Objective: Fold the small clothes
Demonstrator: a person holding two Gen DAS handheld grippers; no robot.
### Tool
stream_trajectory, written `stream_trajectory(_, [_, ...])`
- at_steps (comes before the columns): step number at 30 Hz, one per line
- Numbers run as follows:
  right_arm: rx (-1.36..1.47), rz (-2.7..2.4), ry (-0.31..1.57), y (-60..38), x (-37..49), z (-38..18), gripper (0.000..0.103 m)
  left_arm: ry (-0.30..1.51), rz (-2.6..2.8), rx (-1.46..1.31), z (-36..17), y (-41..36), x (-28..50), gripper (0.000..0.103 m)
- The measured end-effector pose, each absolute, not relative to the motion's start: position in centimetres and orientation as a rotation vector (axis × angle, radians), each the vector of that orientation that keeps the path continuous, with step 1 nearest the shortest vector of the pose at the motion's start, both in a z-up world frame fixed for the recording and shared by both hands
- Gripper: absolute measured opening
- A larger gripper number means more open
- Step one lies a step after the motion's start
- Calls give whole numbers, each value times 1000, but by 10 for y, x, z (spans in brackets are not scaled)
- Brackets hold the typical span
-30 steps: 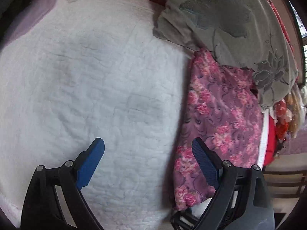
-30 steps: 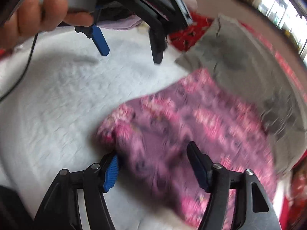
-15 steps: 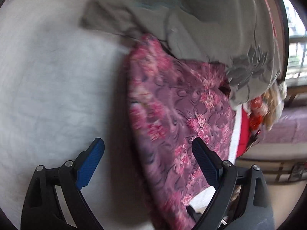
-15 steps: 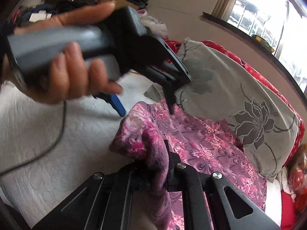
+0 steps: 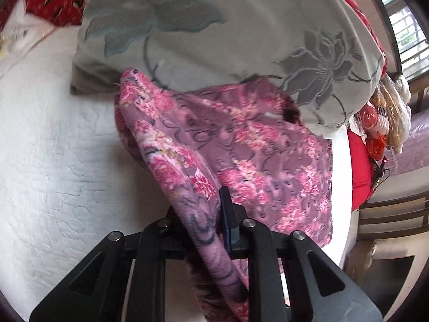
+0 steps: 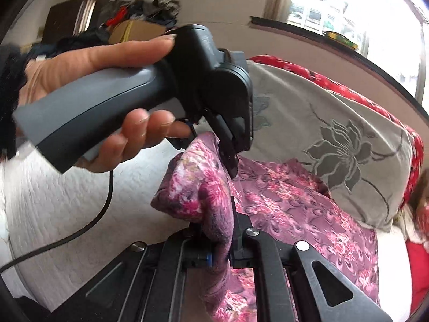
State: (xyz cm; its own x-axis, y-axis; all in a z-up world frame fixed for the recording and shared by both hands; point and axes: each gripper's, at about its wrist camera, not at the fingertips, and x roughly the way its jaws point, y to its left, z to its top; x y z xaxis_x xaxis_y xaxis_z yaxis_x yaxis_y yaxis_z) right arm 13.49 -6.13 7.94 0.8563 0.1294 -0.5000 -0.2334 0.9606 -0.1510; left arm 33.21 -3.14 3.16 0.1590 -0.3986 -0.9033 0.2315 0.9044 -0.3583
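We grip the floral garment [image 5: 241, 161] beside the grey pillow [image 5: 214, 32] with both grippers, left [image 5: 211, 230] just closed, right [image 6: 228, 241] clamped; next, carry its edge across.

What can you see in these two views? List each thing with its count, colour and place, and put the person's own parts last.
Floral garment: one, pink and purple, on the bed, its near edge lifted.
Pillow: one, grey with flower print, behind the garment.
Bed cover: one, white quilted, under everything.
Red fabric: red with white pattern, behind the pillow.
Cable: one, black, hanging from the left gripper.
Left gripper: black, shut on the garment.
Right gripper: black, shut on the garment.
Hand: one, holding the left gripper's handle.
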Motion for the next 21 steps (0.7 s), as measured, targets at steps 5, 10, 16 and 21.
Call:
stream_trajectory(5, [-97,165,506,-92,129,90,7,1303,-446,-120,53,-58,322,16])
stream_trajectory(10, [28,145,511,-130,121,96,6,1275,-439,-92,71,-86,312,16])
stream_trajectory(16, [203,121,519,-183,105,97,6,1253,-454,-66,82,-137,296,16])
stream_trajectory(21, [370,92,539,-234,92,87,6,1253,-468,-40,77,-186,284,16])
